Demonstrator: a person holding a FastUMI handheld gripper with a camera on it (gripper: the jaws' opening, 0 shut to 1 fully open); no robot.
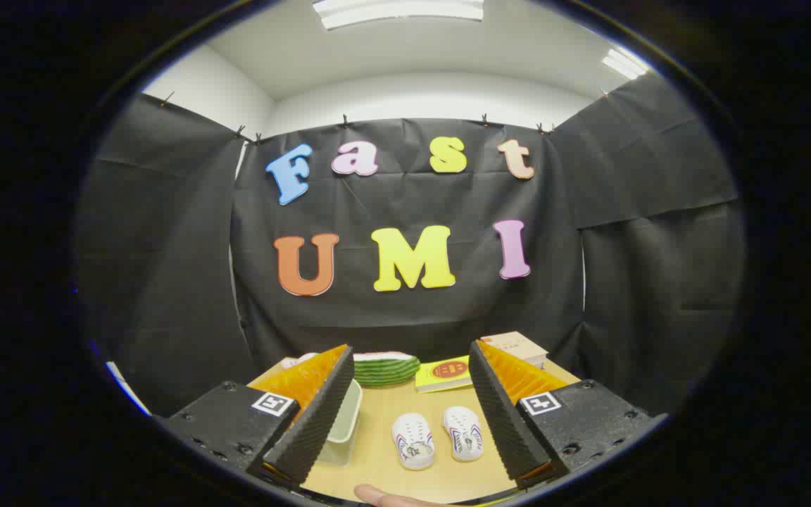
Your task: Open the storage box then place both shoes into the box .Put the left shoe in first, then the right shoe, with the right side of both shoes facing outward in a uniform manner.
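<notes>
Two small white shoes (pixel 437 438) sit side by side on the table (pixel 391 472), lower centre of frame, framed between my gripper (pixel 405 415)'s spread, empty fingers — held back while the storage box (pixel 344 422) waits unopened, I judge, lower left.

Gripper (pixel 405 401) jaws spread wide, gripping nothing; a fingertip (pixel 388 498) below them.

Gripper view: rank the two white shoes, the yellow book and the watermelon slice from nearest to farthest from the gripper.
Gripper is open, holding nothing.
1. Two white shoes, side by side between the fingers; too close to split.
2. Yellow book, beyond the shoes.
3. Watermelon slice, beside the book, roughly as far; too close to call.
</notes>
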